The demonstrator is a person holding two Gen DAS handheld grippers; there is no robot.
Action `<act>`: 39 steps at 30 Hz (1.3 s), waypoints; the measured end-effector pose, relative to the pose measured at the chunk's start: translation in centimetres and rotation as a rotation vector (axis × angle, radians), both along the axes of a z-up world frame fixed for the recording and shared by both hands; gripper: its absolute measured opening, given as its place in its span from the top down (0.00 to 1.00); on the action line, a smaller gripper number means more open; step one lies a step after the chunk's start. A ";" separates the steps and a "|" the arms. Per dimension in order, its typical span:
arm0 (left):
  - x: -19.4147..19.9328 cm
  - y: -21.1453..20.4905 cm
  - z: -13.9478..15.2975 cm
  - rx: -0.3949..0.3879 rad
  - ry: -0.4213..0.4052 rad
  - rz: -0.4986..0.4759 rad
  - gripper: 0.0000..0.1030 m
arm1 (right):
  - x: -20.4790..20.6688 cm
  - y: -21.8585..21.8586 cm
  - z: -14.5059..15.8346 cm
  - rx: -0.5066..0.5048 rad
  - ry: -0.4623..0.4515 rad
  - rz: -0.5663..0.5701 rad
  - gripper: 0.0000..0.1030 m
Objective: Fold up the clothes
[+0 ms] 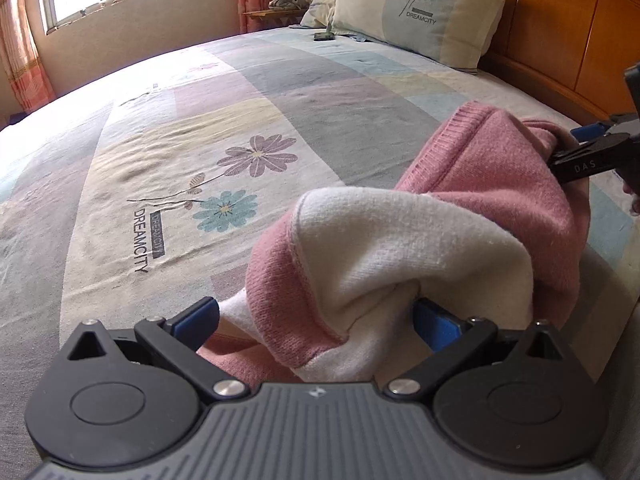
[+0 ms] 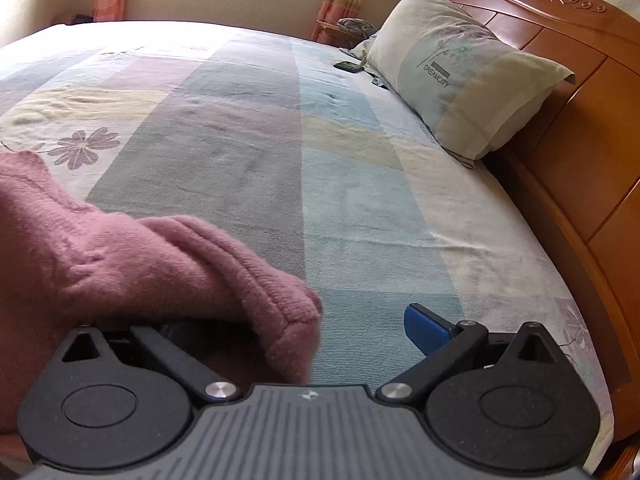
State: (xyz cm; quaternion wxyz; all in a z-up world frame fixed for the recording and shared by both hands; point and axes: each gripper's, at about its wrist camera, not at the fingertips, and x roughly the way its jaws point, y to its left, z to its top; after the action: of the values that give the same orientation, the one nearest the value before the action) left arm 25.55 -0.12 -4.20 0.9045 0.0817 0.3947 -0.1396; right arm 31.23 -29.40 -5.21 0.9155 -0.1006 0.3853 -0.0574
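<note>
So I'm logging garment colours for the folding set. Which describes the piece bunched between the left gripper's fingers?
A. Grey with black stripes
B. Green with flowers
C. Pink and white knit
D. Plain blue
C: in the left wrist view the sweater shows a white panel bordered by pink knit, sitting between the blue pads of the left gripper.

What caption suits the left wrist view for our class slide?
Left gripper open around a bunched pink-and-white sweater above the patchwork bedspread, right gripper at the far end.
</note>
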 end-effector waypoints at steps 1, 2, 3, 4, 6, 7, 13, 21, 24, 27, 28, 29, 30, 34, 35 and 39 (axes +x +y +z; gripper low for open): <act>0.2 -0.2 -0.1 0.002 -0.002 0.002 0.00 | -0.6 0.5 0.3 0.013 -0.008 0.017 0.00; 0.4 -0.4 -0.2 0.004 -0.004 0.004 0.00 | -1.3 0.9 0.8 0.031 -0.020 0.030 0.00; 0.5 -0.6 -0.3 0.006 -0.005 0.006 0.00 | -2.0 1.4 1.3 0.048 -0.034 0.043 0.00; 0.6 -0.4 -0.2 0.030 -0.029 0.035 0.00 | -2.7 1.9 1.8 0.063 -0.049 0.056 0.00; 0.6 0.0 0.0 0.083 -0.081 0.099 0.00 | -4.2 2.8 2.8 0.089 -0.081 0.089 0.00; 0.6 0.2 0.1 0.110 -0.107 0.131 0.00 | -4.8 3.2 3.3 0.102 -0.095 0.112 0.00; 1.2 5.1 1.0 0.105 -0.098 0.256 0.01 | -7.3 7.0 5.3 0.126 -0.129 0.274 0.00; -1.3 6.6 0.3 0.028 -0.037 0.198 0.01 | -8.1 13.7 5.1 0.116 -0.099 0.470 0.00; -2.2 6.9 -0.1 0.007 -0.017 0.174 0.01 | -8.0 16.5 4.6 0.062 -0.088 0.527 0.00; -3.1 7.3 -0.4 -0.014 0.002 0.150 0.01 | -7.5 19.0 3.8 -0.017 -0.085 0.562 0.00; -3.4 7.4 -0.5 -0.021 0.009 0.142 0.01 | -7.3 19.8 3.5 -0.040 -0.079 0.567 0.00; -3.8 7.5 -0.7 -0.028 0.016 0.134 0.01 | -7.1 20.5 3.0 -0.064 -0.072 0.572 0.00; -4.1 7.6 -0.8 -0.035 0.022 0.126 0.01 | -6.8 21.0 2.4 -0.096 -0.064 0.573 0.00; -3.6 6.5 -0.5 -0.045 0.002 0.090 0.01 | -6.3 20.7 1.0 -0.212 -0.067 0.525 0.00; -3.5 6.2 -0.4 -0.047 -0.004 0.081 0.01 | -6.3 20.1 1.0 -0.221 -0.080 0.507 0.00; -3.0 5.0 0.0 -0.056 -0.026 0.045 0.01 | -5.7 17.0 2.3 -0.179 -0.120 0.397 0.00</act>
State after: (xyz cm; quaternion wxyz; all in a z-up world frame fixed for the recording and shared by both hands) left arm 22.56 4.89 -4.21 0.9143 0.0491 0.3807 -0.1293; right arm 25.50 -12.45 -2.89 0.9175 -0.2518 0.2962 0.0843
